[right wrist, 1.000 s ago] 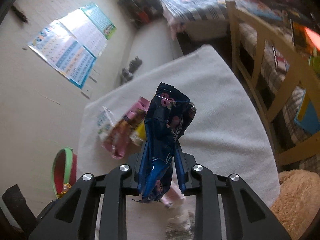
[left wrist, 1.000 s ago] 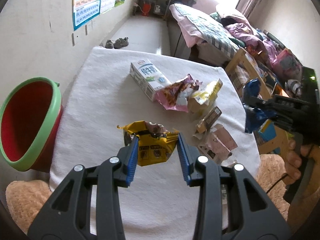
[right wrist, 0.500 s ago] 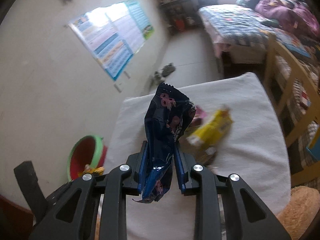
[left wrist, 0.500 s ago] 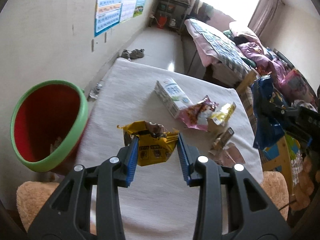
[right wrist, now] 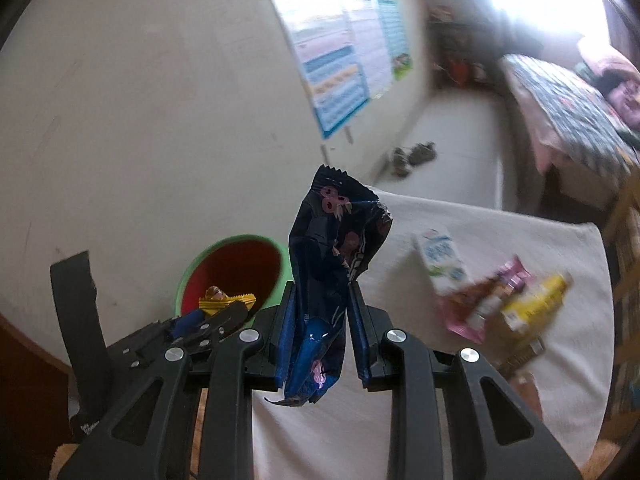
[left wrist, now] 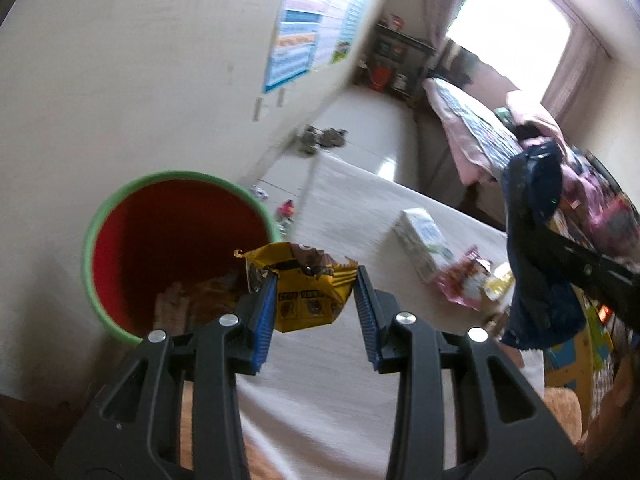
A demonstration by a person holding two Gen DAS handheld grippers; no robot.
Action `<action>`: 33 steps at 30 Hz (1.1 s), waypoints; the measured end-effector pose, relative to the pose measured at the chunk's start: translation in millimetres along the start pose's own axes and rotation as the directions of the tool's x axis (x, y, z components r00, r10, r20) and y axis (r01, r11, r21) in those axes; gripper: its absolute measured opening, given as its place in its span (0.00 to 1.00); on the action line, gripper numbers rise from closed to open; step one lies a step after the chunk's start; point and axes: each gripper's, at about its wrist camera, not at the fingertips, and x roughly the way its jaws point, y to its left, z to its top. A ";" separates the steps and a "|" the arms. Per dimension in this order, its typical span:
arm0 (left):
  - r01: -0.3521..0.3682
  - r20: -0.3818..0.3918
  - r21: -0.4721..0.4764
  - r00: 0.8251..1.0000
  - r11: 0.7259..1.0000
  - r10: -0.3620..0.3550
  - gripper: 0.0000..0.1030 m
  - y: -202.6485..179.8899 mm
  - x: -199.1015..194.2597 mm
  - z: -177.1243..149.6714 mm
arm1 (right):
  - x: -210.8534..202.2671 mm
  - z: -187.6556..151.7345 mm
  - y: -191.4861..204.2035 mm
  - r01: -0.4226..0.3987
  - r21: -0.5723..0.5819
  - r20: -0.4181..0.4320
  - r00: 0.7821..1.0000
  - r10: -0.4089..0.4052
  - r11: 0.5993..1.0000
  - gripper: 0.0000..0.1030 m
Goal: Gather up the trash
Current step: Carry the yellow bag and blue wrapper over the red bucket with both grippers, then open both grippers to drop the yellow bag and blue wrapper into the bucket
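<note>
My left gripper (left wrist: 316, 280) is shut on a yellow snack wrapper (left wrist: 304, 292) and holds it at the near right rim of a red bin with a green rim (left wrist: 132, 196); some trash lies in the bin. My right gripper (right wrist: 322, 292) is shut on a dark blue wrapper (right wrist: 332, 256), held upright over the table's left part. That blue wrapper (left wrist: 532, 240) also hangs at the right of the left wrist view. The bin (right wrist: 232, 264) and the left gripper's yellow wrapper (right wrist: 226, 302) show at lower left of the right wrist view.
On the white-clothed table (left wrist: 352, 216) lie a milk carton (left wrist: 424, 240), a pink wrapper (left wrist: 464, 280) and a yellow wrapper (right wrist: 532, 308). A wall with a poster (right wrist: 344, 52) stands behind the bin. A bed (left wrist: 472, 128) and shoes (left wrist: 320, 140) are beyond.
Both grippers have swung left toward the bin with their wrappers. The yellow wrapper has moved from over the table to the bin's rim. The blue wrapper has moved closer to the bin.
</note>
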 end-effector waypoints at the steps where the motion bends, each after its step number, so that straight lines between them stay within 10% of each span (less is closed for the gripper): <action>1: -0.012 0.004 -0.014 1.000 1.000 0.012 0.34 7.8 -1.4 1.6 | 3.7 1.2 5.5 0.000 -0.016 0.000 1.000 0.000 1.000 0.24; 33: -0.187 -0.027 -0.175 0.982 0.966 0.186 0.34 122.1 1.7 7.7 | 120.8 -0.2 86.9 -0.048 -0.266 -0.145 0.989 0.009 0.963 0.24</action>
